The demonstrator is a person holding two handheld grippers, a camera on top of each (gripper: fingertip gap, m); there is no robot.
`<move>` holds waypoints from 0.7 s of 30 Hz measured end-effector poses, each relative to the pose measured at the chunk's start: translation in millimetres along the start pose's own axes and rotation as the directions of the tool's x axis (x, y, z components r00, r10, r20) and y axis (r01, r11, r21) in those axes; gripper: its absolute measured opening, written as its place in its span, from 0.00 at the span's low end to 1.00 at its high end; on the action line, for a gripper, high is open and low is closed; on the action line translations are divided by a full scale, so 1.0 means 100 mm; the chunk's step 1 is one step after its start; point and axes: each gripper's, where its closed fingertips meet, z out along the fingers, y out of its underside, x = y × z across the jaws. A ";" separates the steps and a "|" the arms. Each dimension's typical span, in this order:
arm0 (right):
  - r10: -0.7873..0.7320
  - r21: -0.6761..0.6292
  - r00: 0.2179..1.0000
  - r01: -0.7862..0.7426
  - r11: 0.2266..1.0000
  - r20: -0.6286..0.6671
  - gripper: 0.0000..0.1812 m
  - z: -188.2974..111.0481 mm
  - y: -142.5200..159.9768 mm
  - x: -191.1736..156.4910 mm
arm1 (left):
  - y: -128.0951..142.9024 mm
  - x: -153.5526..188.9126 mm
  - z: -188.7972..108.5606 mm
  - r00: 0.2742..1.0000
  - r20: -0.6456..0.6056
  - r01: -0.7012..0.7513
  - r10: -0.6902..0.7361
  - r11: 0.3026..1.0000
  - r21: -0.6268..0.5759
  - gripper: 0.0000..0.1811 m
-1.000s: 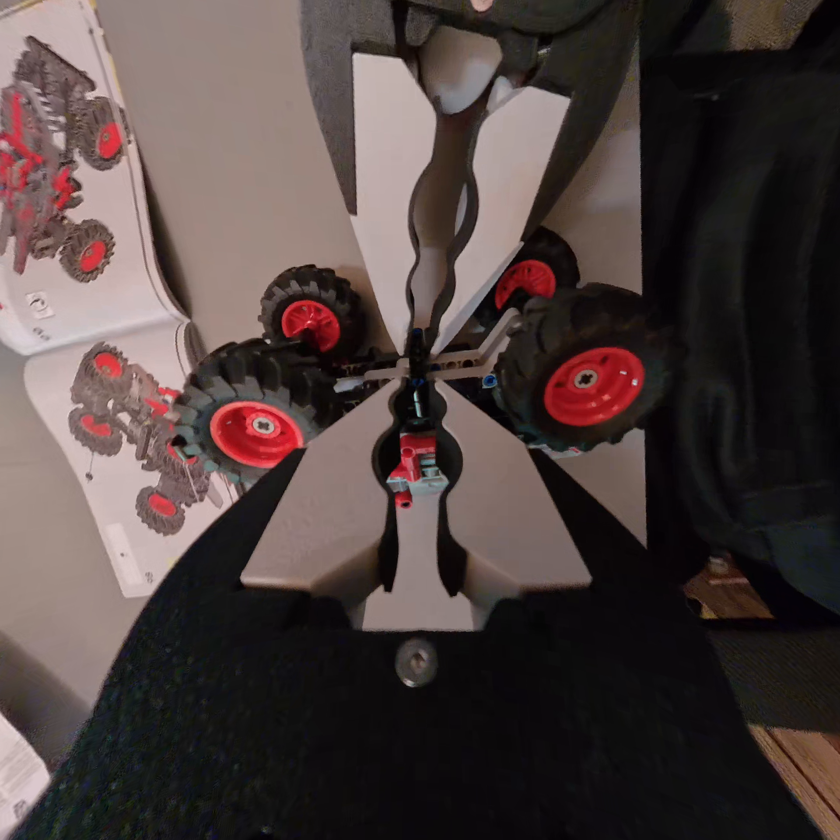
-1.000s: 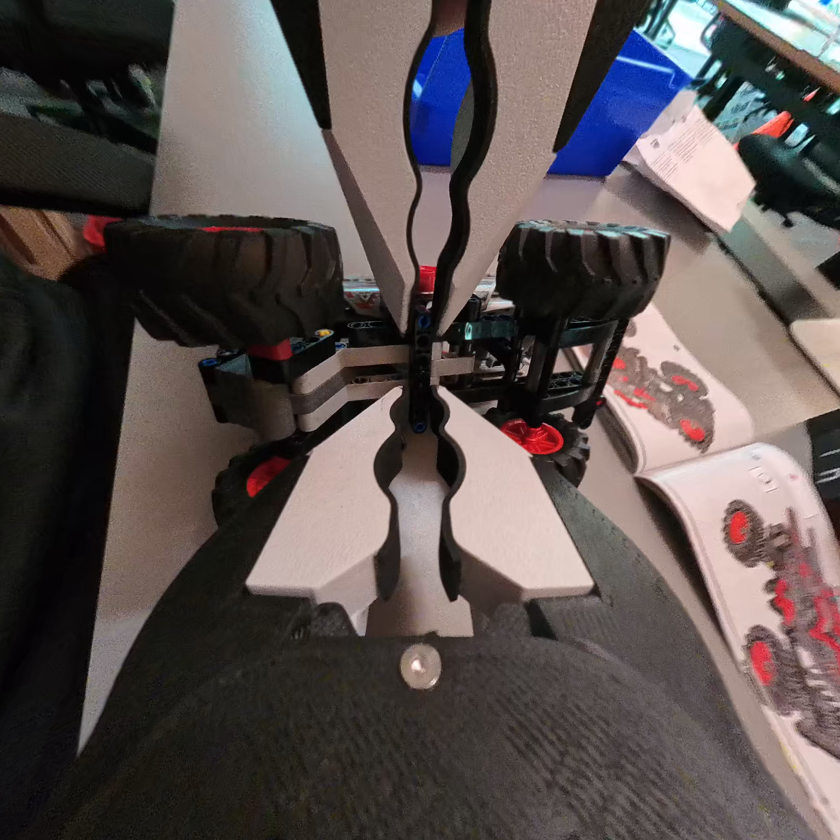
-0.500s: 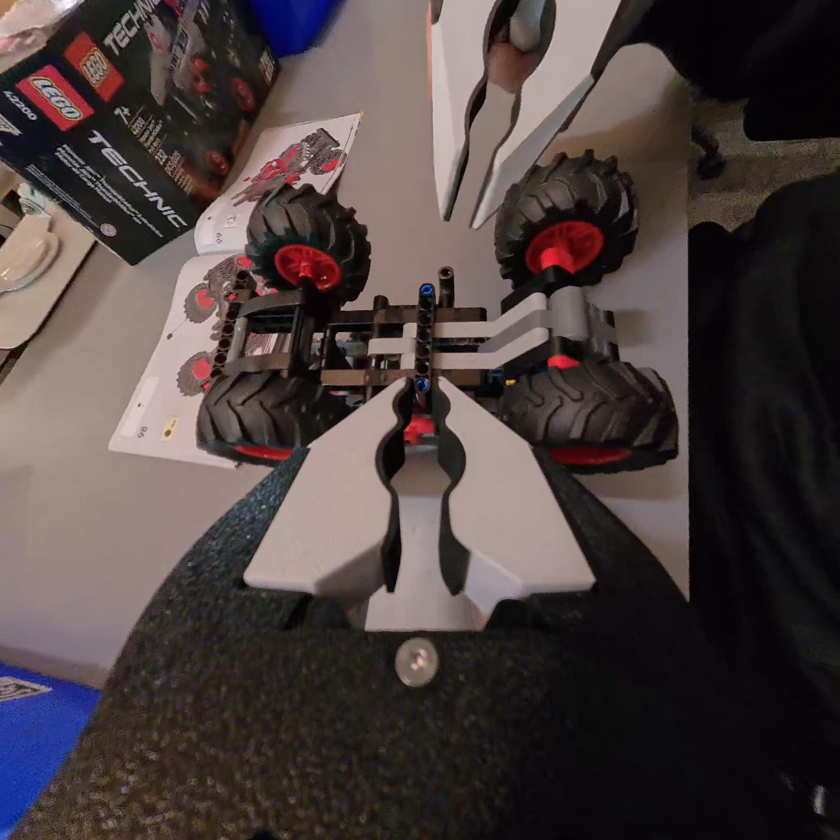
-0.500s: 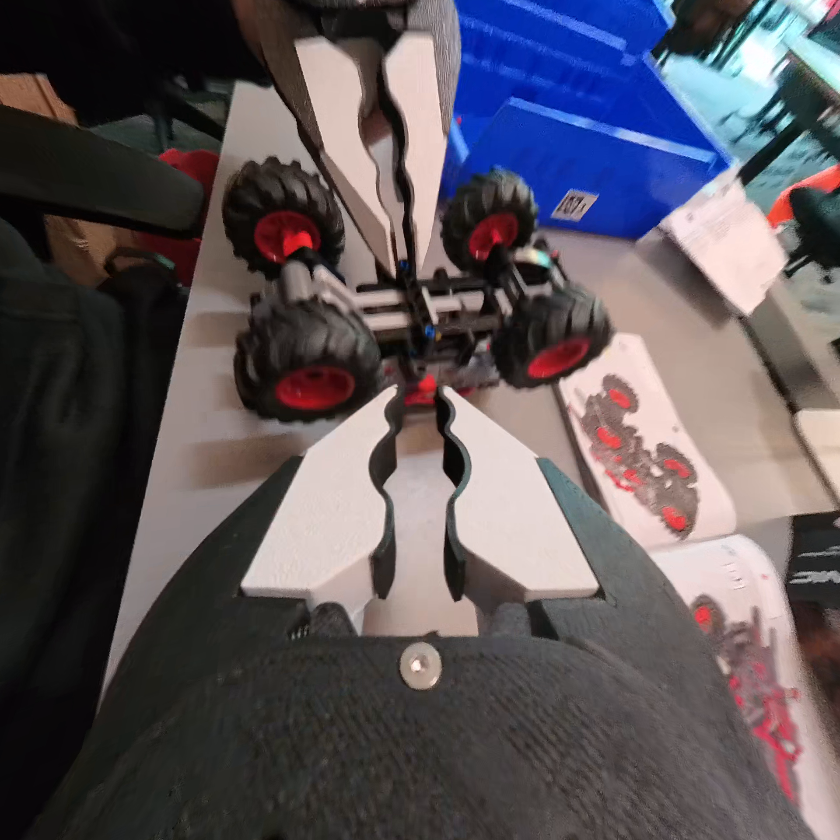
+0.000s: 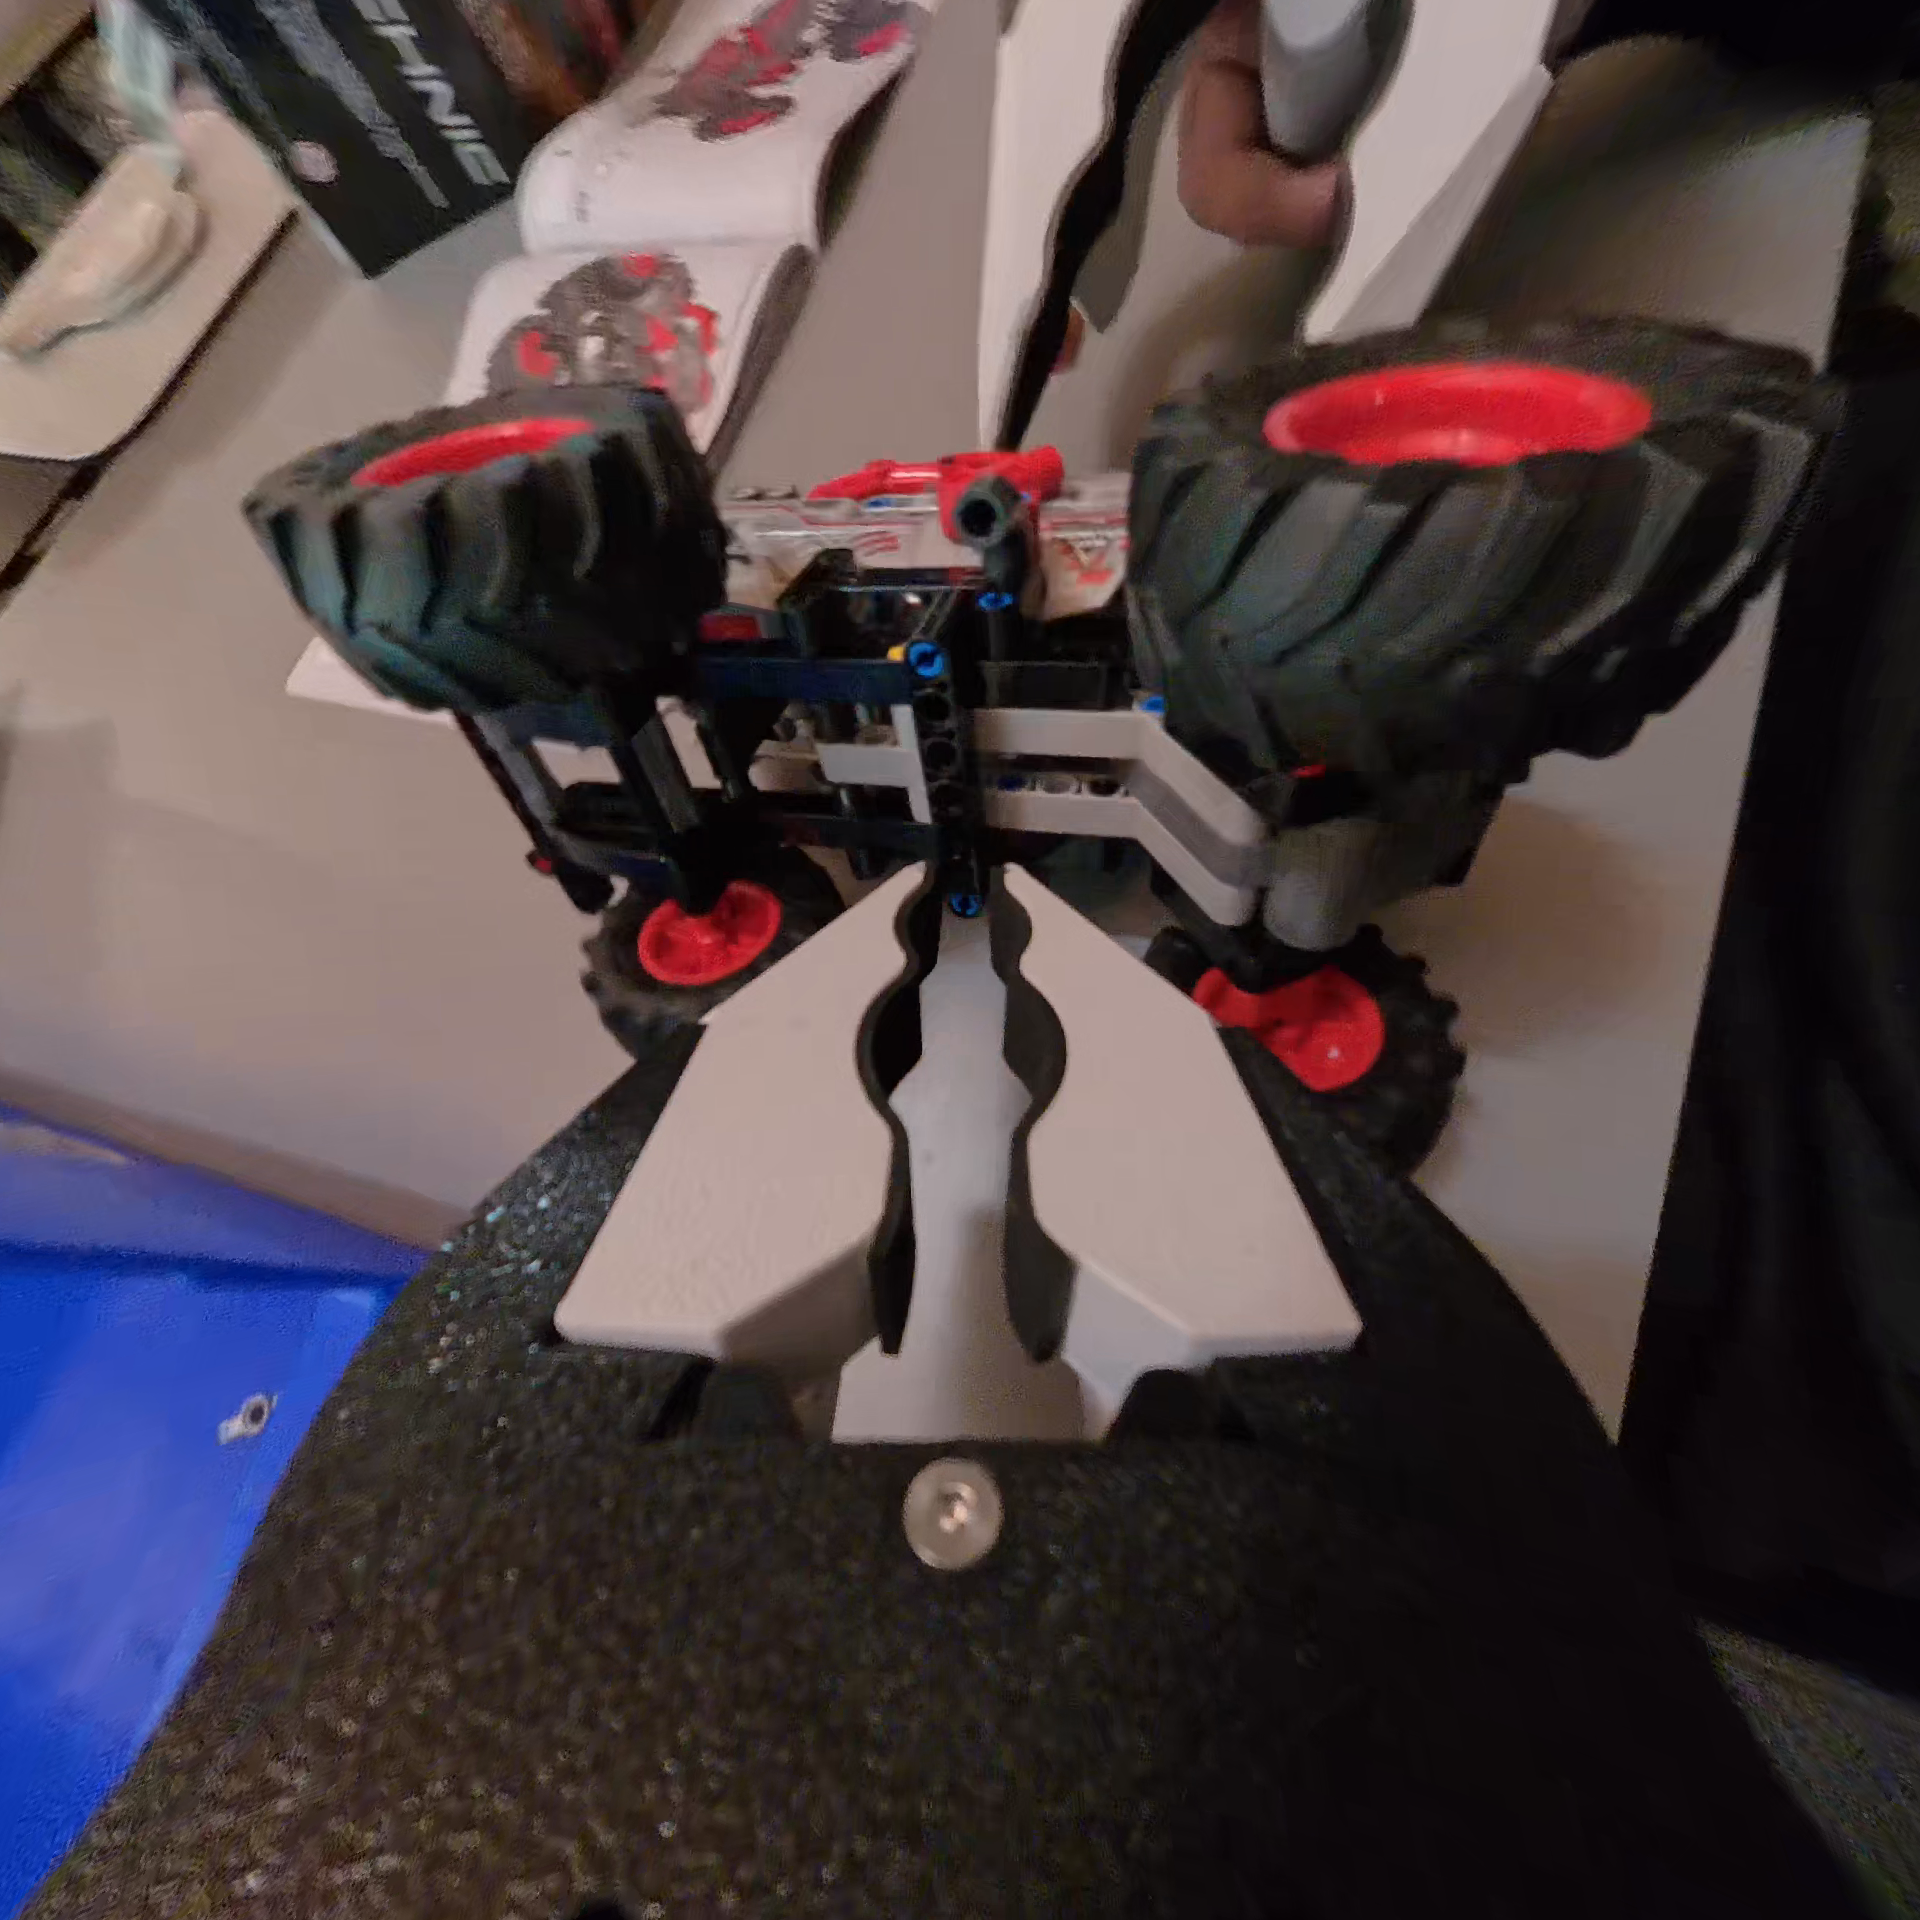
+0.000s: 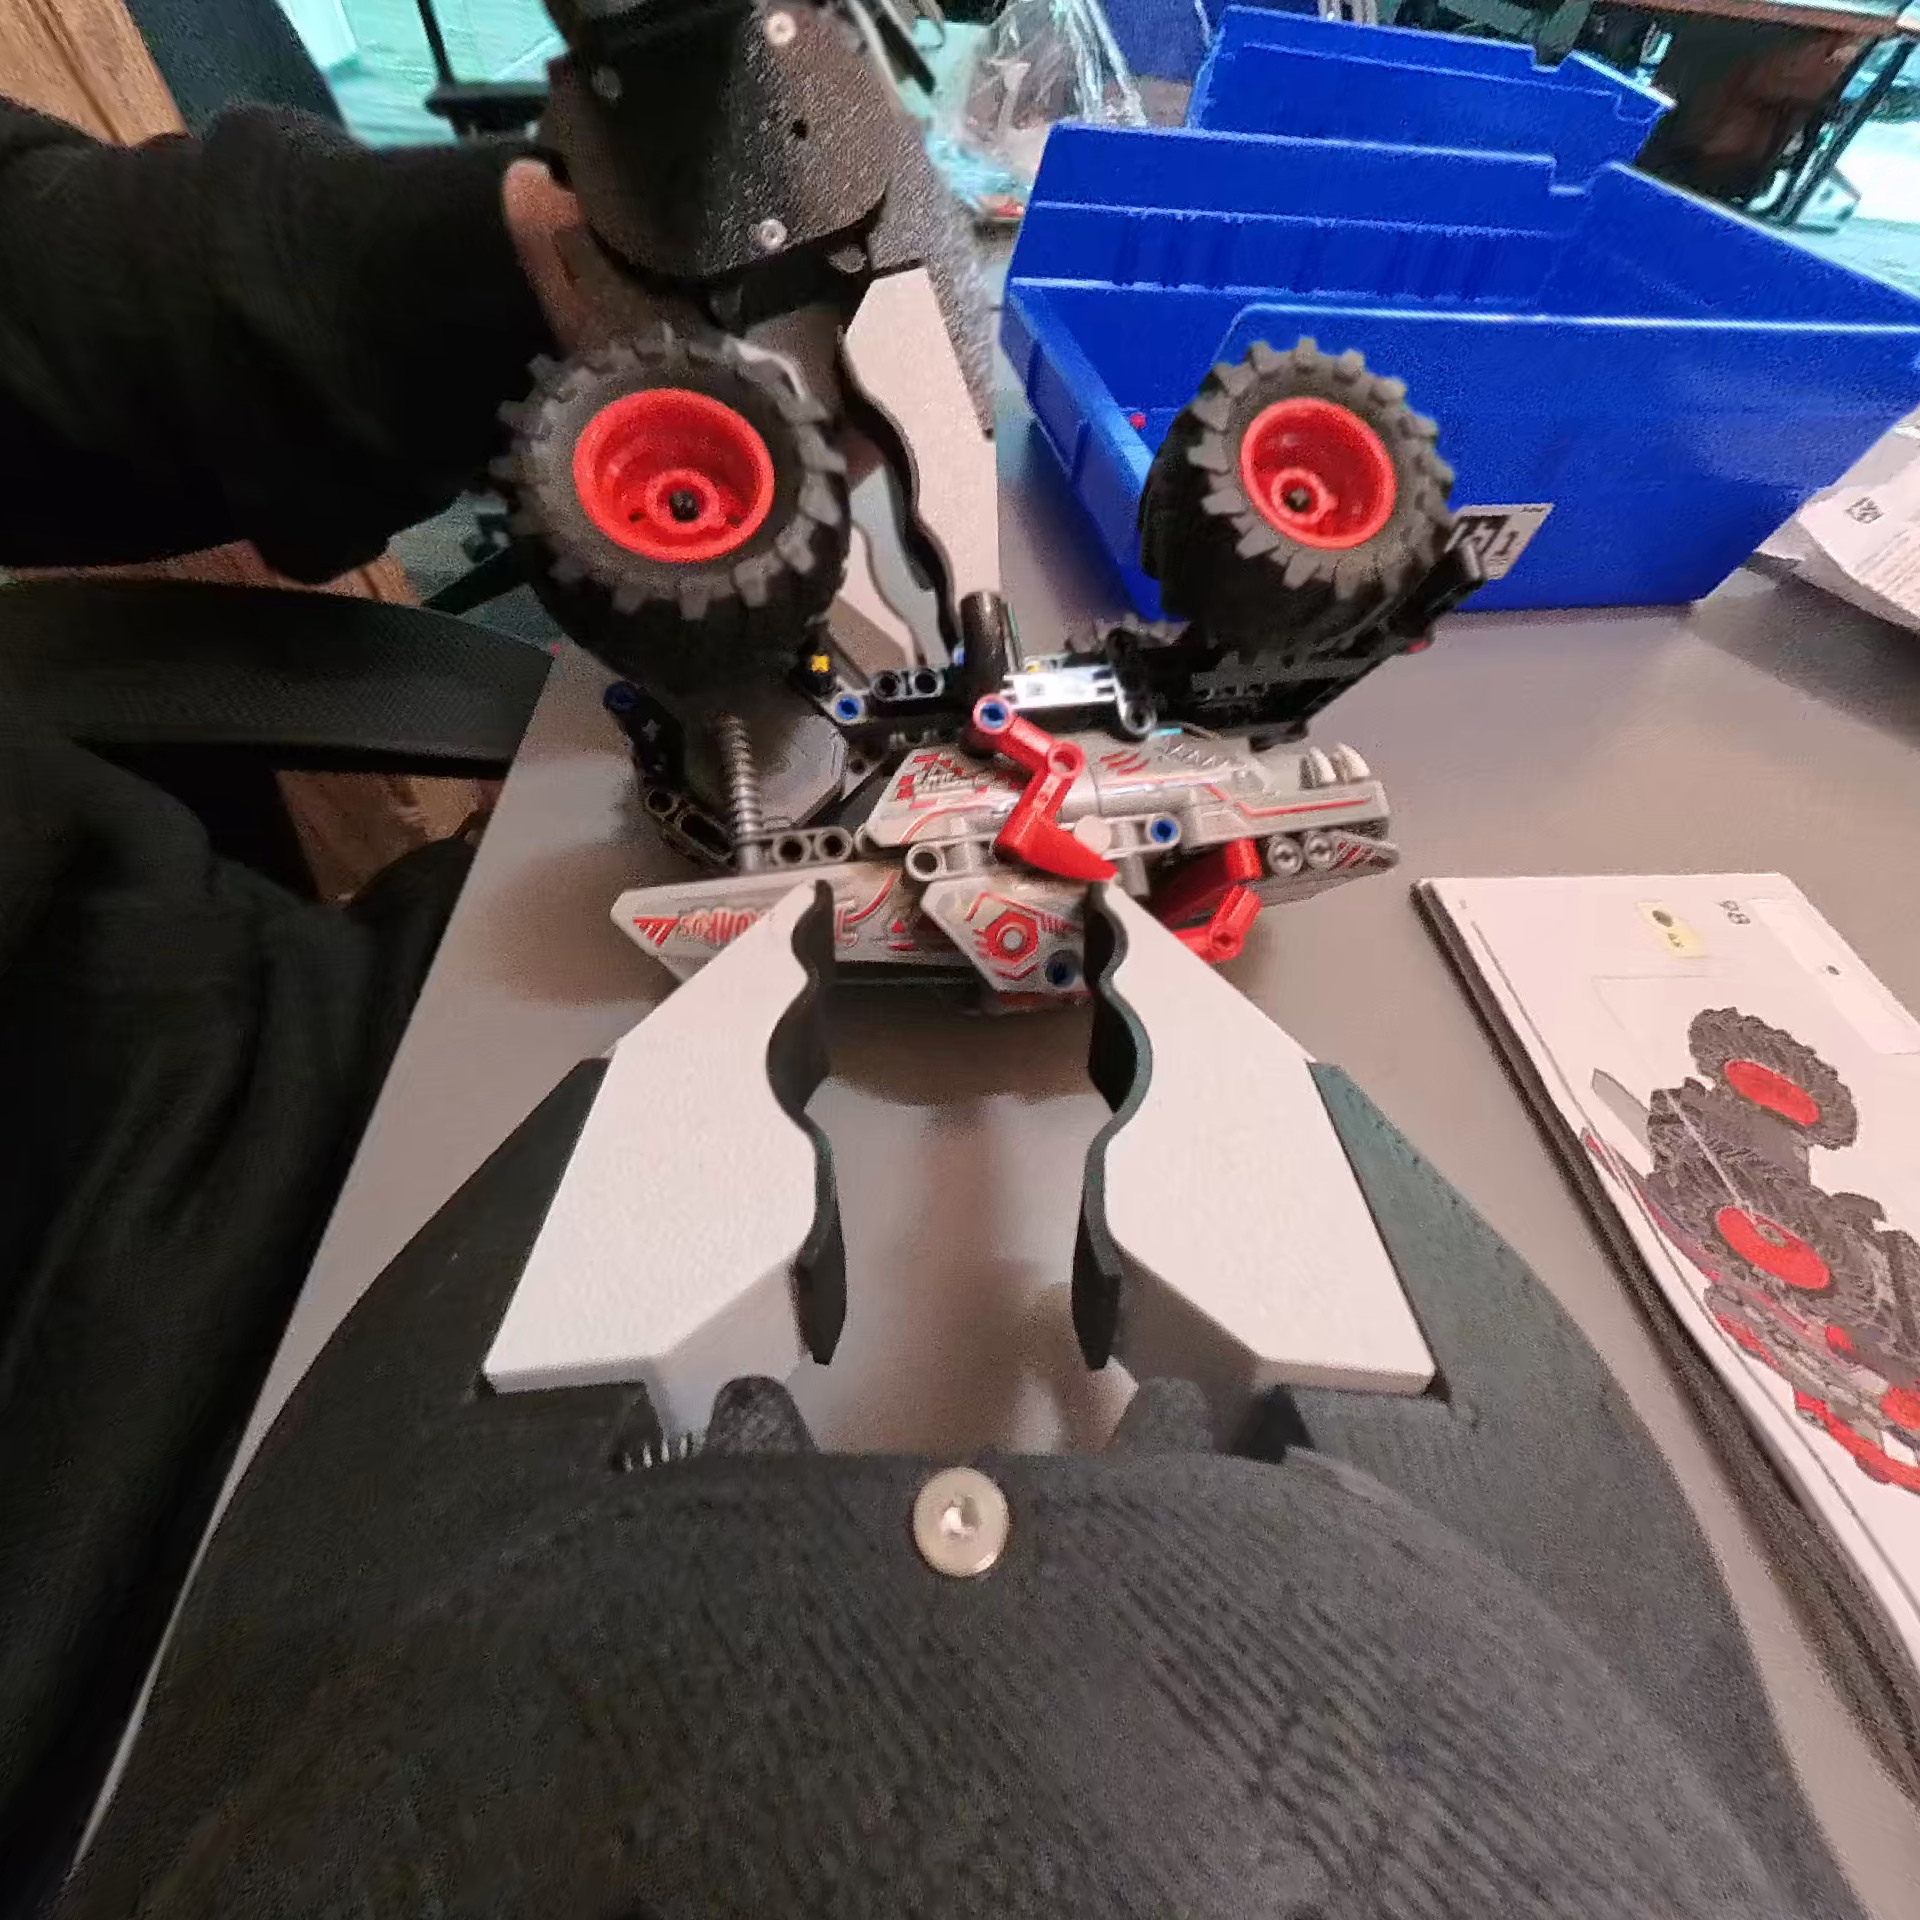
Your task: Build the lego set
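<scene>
The lego monster truck [image 6: 1039, 831], black chassis with red-hubbed tyres and grey and red body panels, is turned wheels-up with its body low on the grey table [image 6: 1558, 727]. My left gripper [image 5: 961, 896] is shut on a black beam of the truck's underside [image 5: 935, 748]. In the right wrist view it reaches in from above between the two near wheels [image 6: 914, 582]. My right gripper [image 6: 956, 914] is open and empty, its fingertips just in front of the body panels. It also shows blurred at the top of the left wrist view [image 5: 1049, 312], held by a hand.
Blue bins [image 6: 1455, 312] stand behind the truck, and one [image 5: 125, 1403] is at the lower left. An open instruction booklet [image 6: 1714, 1143] lies at the right and also shows in the left wrist view [image 5: 623, 322]. The black set box [image 5: 395, 135] is beyond it. A person's dark clothing lines the table edge. Left tips to right tips: about 7 centimetres.
My right gripper let go of the black beam, opened wide and drew back. My left gripper kept its hold and turned the truck over, wheels up.
</scene>
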 end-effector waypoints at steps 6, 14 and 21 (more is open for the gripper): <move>0.002 -0.027 0.998 -0.003 1.000 -0.057 0.23 0.01 -0.01 0.18 | -0.03 -0.06 0.06 0.986 0.077 0.146 -0.149 0.988 0.042 0.03; -0.023 -0.053 0.998 0.019 0.998 -0.067 0.25 0.03 -0.02 0.34 | -0.04 -0.16 0.05 0.970 0.063 0.233 -0.236 0.971 0.051 0.03; -0.078 -0.032 0.992 0.076 0.997 -0.101 0.32 -0.22 -0.11 0.40 | -0.08 -1.05 -0.86 0.953 0.276 0.118 -0.123 0.992 0.035 0.01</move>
